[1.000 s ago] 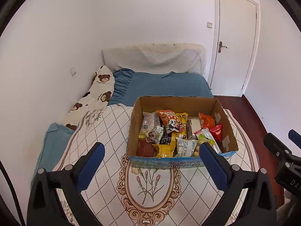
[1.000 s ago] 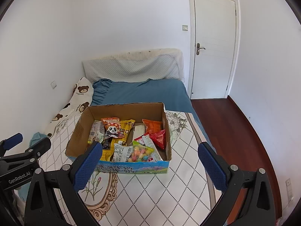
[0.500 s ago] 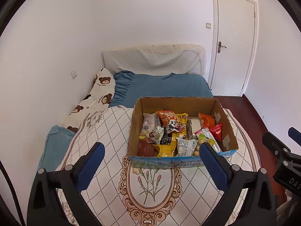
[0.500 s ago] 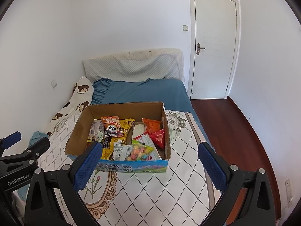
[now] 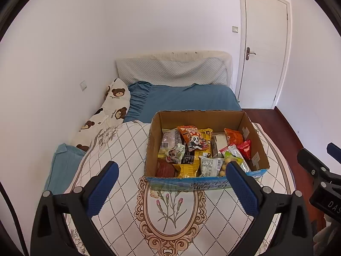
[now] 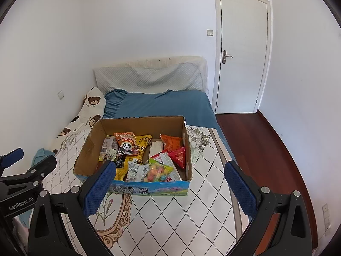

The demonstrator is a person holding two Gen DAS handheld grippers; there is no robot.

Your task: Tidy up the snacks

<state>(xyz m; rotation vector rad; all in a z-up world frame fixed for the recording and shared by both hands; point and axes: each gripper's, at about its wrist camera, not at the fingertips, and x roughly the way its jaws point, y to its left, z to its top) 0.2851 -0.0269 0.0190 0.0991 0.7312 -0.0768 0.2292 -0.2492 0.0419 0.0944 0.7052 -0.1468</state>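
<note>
An open cardboard box sits on the quilted bed cover, filled with several snack packets. Among them are a panda packet, an orange bag, a red bag and a bag of coloured balls. My left gripper hovers open in front of the box with nothing between its blue pads. My right gripper is open too, above the box's near right corner. Each gripper shows at the edge of the other's view.
The bed has a blue sheet, a grey padded headboard and a bear-print pillow along the left wall. A white door and dark wooden floor lie to the right. The patterned cover spreads below the box.
Both views have drifted slightly back and up, so the box sits a little farther away. Both grippers stay open and the snacks have not moved.
</note>
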